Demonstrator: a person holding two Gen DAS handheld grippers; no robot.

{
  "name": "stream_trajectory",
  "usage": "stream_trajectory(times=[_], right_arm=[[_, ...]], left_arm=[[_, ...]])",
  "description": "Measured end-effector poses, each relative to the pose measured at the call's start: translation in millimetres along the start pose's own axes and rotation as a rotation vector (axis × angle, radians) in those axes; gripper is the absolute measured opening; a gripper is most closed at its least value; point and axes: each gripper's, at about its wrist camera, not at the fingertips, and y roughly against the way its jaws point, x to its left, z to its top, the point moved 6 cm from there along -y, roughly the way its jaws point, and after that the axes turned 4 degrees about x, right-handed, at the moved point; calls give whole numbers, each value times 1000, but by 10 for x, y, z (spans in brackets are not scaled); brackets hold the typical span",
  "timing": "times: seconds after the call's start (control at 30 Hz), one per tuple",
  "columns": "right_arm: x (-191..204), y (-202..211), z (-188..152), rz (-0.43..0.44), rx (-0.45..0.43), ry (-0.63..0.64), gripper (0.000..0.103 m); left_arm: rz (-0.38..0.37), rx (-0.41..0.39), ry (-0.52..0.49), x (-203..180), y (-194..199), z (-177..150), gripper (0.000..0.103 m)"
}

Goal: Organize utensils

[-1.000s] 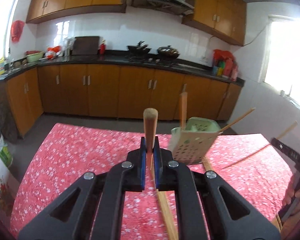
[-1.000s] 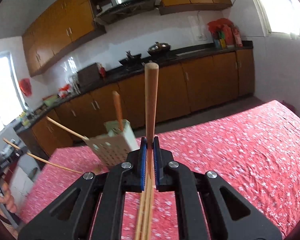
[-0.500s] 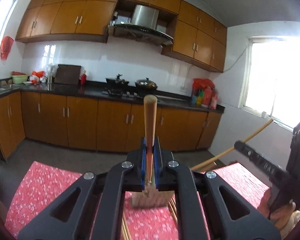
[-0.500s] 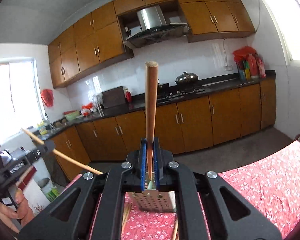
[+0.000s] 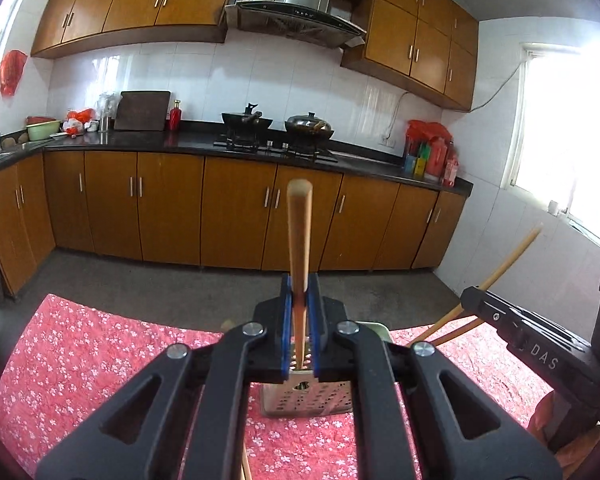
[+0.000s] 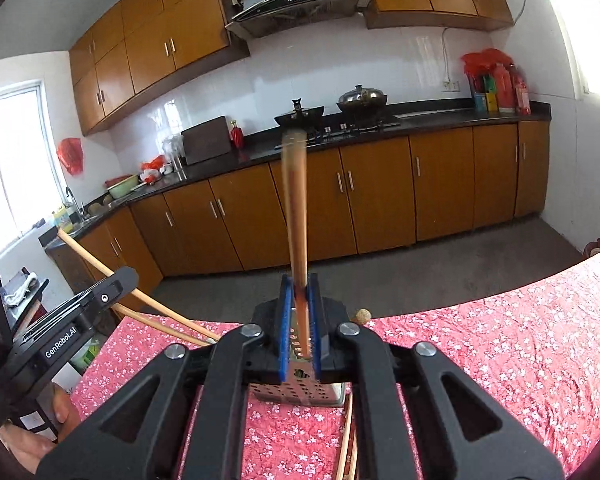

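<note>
My left gripper (image 5: 300,308) is shut on a wooden chopstick (image 5: 299,232) that stands upright, its lower end reaching down toward the perforated utensil holder (image 5: 308,398) on the red floral tablecloth (image 5: 80,356). My right gripper (image 6: 300,312) is shut on another wooden chopstick (image 6: 294,208), blurred, also upright above the same holder (image 6: 300,392). Each gripper shows in the other's view, the right (image 5: 512,320) and the left (image 6: 80,312), with chopsticks sticking out. More chopsticks (image 6: 348,440) lie on the cloth beside the holder.
The table's far edge drops to a grey floor (image 5: 180,288). Wooden kitchen cabinets (image 5: 172,208) and a dark counter with a stove and pans (image 5: 276,128) stand beyond. A small round knob (image 6: 363,315) shows behind the holder.
Both views have tilted back down a little since half a second ago, so more of the tablecloth and holder shows. Both grippers stay shut on their chopsticks; the right one is now blurred.
</note>
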Motion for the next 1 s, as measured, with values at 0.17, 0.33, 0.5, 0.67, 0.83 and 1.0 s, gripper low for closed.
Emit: stream_trajectory(times=[0.17, 0.33, 0.5, 0.67, 0.83, 1.0], right_arm=[[5, 130, 11, -15, -41, 3, 42], [-89, 488, 58, -24, -109, -14, 42], [-327, 716, -111, -85, -108, -32, 42], [-671, 453, -771, -169, 79, -51, 39], [-641, -10, -1634, -114, 332, -48, 18], [-488, -271, -2085, -86, 446, -21, 16]], left_arm=[[16, -26, -4, 30, 115, 31, 25], [37, -65, 11, 143, 427, 43, 33], [95, -58, 33, 427, 765, -193, 38], [174, 47, 34, 806, 727, -766, 42], [160, 231, 75, 1034, 474, -1495, 39], [107, 338, 90, 968, 340, -1966, 32]])
